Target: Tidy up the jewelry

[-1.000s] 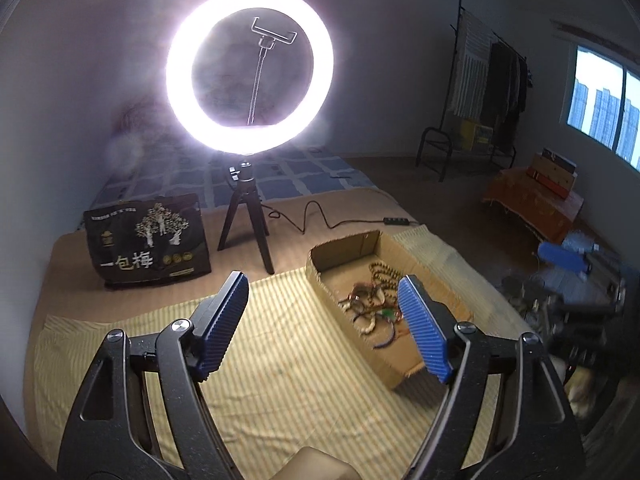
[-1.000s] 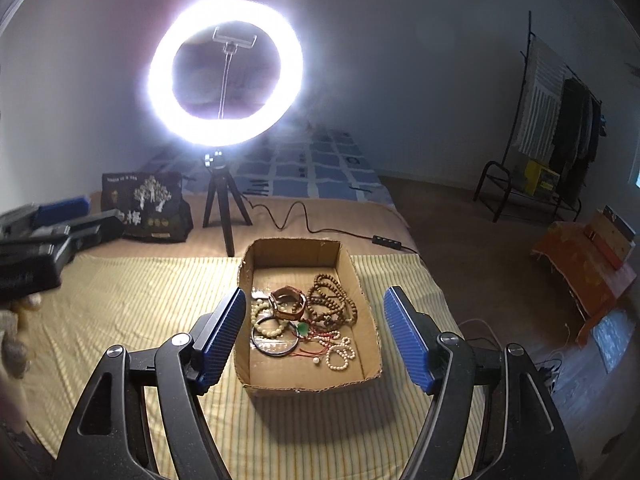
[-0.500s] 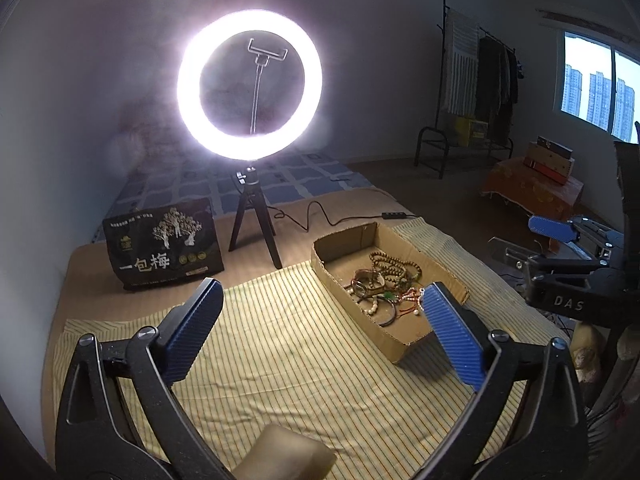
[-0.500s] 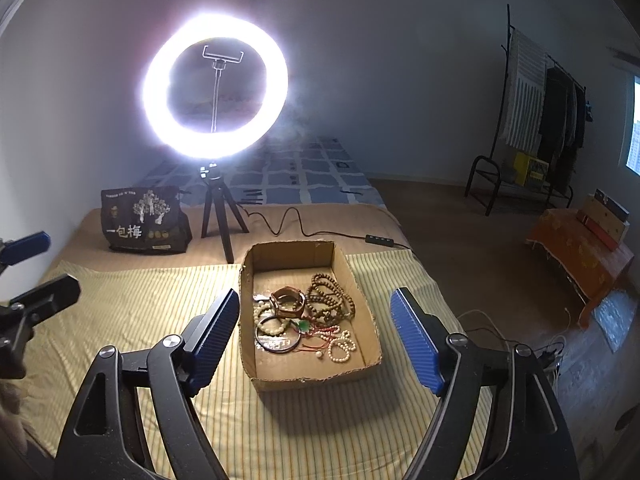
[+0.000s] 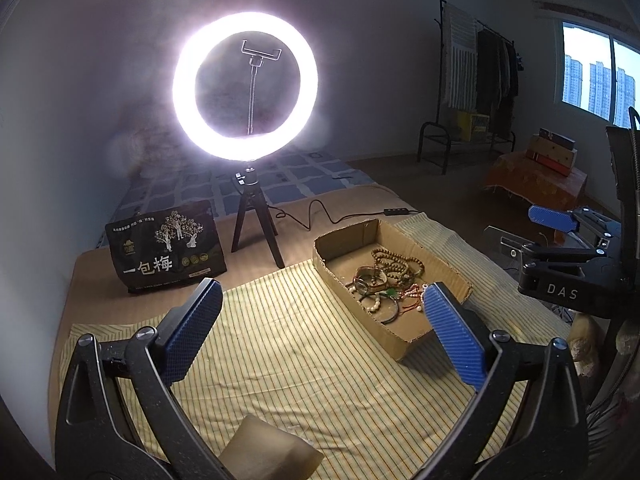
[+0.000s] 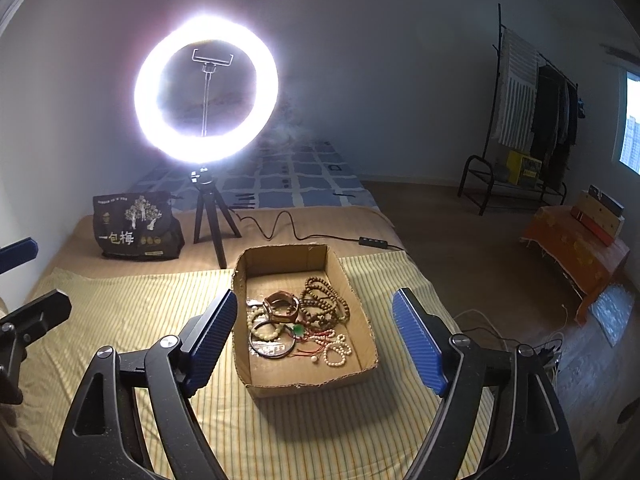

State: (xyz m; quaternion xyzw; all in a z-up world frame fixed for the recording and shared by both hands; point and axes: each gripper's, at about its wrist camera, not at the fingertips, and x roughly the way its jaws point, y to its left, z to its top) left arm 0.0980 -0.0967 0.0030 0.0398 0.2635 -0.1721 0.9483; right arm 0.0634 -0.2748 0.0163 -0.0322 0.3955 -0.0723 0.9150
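1. Pulled back and up over the last second, both views: cardboard tray (image 6: 362, 364) seen smaller, left gripper (image 5: 322, 332) swung clear of it.
2. Jewelry (image 6: 298, 322) heaped in the tray's near half: wooden bead strands, pale bead bracelets, a dark bangle, a green pendant, all tangled together. Fits either a gathered pile or one awaiting sorting.
3. Tray parked on the striped cloth (image 6: 140, 304), squarely under the ring light (image 6: 206, 88), likely for a well-lit reach.
4. Right gripper (image 6: 314, 342) hung above the tray, jaws spread wide, holding nothing, touching nothing.
5. Left gripper spread just as wide, empty, over bare cloth beside the tray.
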